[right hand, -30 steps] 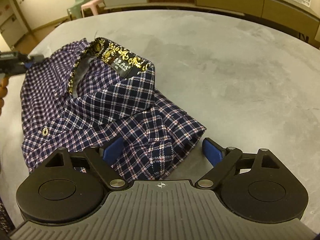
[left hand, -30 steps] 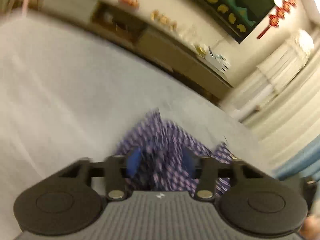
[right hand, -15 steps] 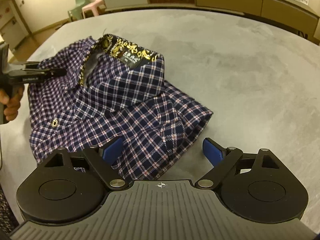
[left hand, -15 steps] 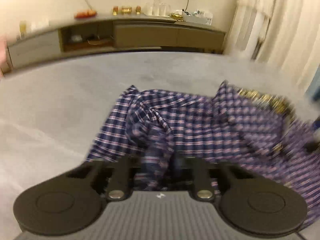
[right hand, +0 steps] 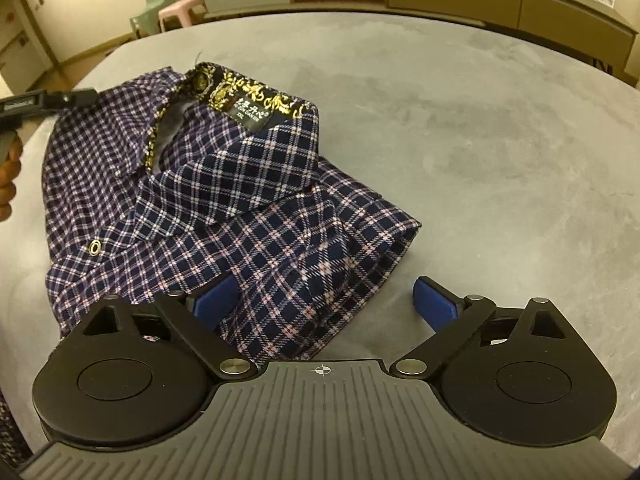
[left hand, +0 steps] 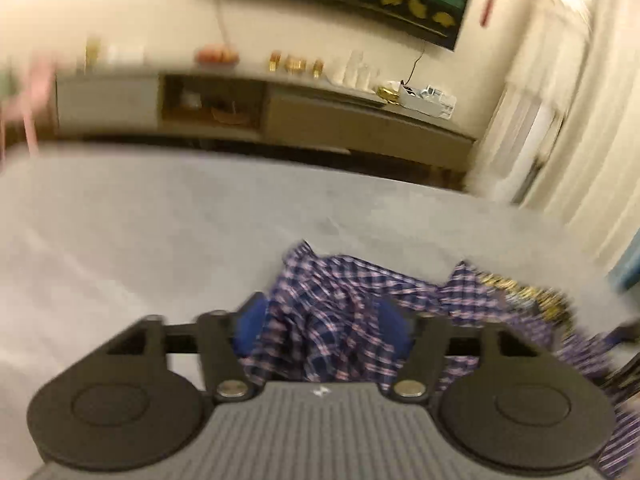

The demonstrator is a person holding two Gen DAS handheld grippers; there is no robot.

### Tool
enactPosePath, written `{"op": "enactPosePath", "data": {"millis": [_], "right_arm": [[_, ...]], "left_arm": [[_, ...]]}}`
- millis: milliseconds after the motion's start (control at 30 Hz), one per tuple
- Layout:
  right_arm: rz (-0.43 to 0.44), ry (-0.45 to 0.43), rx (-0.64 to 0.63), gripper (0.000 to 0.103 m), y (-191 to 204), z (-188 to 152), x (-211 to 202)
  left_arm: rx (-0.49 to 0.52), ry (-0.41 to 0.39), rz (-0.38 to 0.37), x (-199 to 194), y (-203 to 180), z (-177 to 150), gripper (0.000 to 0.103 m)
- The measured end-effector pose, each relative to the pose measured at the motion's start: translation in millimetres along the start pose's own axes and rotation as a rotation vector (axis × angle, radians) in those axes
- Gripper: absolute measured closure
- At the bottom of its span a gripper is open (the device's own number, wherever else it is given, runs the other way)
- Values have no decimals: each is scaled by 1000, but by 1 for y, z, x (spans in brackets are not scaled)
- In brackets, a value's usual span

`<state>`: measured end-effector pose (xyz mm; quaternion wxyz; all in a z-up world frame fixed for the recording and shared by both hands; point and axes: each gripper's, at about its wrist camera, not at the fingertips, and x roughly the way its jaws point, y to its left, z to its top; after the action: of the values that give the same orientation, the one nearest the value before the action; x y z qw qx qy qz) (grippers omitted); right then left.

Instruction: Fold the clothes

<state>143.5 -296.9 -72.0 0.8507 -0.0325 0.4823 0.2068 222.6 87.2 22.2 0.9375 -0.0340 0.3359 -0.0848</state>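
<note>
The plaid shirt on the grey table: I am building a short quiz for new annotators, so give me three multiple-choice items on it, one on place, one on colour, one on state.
1. Where is the shirt's gold-patterned collar?
A. far side, away from the right gripper
B. under the right gripper
C. hanging off the table

2. What colour are the right gripper's pads?
A. red
B. blue
C. white

3. How does the shirt lie on the table?
A. spread flat, sleeves out
B. rolled into a tube
C. folded into a compact bundle

Key: 1 A, the collar sits at the bundle's far end; 2 B, both pads show blue; 3 C, layers are stacked, no sleeves spread.
</note>
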Motion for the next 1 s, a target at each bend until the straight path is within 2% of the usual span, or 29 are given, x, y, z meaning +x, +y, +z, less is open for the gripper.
{"op": "enactPosePath", "data": {"millis": [67,133,167,200,233,267,300,333,367,433,500,533,567,600,667,700,767,800,867,933,967,1000], "right_arm": [[-2,0,2,6,-1,0,0],[-5,0,3,5,-1,0,1],[-7,0,3,5,-1,0,0],[-9,-2,1,5,0,1,0],[-9,-7,-2,8,0,2,1],[-3,-18,1,12,-1,2,-1],[8,-36,15,30,-4,3,-5],[17,-56,41,43,-8,4,-10],[23,-77,67,43,-13,6,-15],[23,-105,120,43,-25,7,-22],[9,-122,168,40,-38,7,-25],[-3,-129,190,35,-44,7,-26],[-17,-134,207,32,-49,7,-27],[-28,-138,224,28,-54,6,-28],[-43,-151,252,28,-63,6,-30],[-49,-162,258,28,-65,5,-32],[-62,-204,241,41,-64,3,-39],[-56,-232,213,51,-61,3,-46],[-18,-265,154,54,-48,3,-54],[14,-243,94,55,-34,2,-50],[15,-214,65,55,-27,1,-43],[-9,-174,44,56,-24,0,-32]], "left_arm": [[85,27,48,5,-14,-11,28],[121,92,29,22,-26,-18,33],[117,128,8,31,-30,-22,49],[88,151,-18,32,-30,-24,56],[5,172,-92,29,-23,-21,64],[-144,204,-239,27,-8,-17,94],[-279,220,-367,25,4,-15,96],[-391,213,-461,24,14,-17,96],[-461,212,-498,25,22,-20,96],[-474,238,-406,31,29,-26,95],[-478,254,-392,34,29,-26,91],[-465,249,-384,33,25,-22,89],[-442,237,-367,28,20,-17,80],[-412,215,-332,22,18,-12,62],[-352,147,-227,9,21,-1,35],[-329,106,-175,-3,19,0,34],[-235,20,-100,-22,5,4,37],[-173,-20,-85,-30,-7,7,41],[-50,-76,-124,-36,-35,10,42],[10,-48,-226,-26,-57,6,43],[27,-1,-240,-13,-64,1,47],[40,40,-211,-1,-67,-5,49]]}}
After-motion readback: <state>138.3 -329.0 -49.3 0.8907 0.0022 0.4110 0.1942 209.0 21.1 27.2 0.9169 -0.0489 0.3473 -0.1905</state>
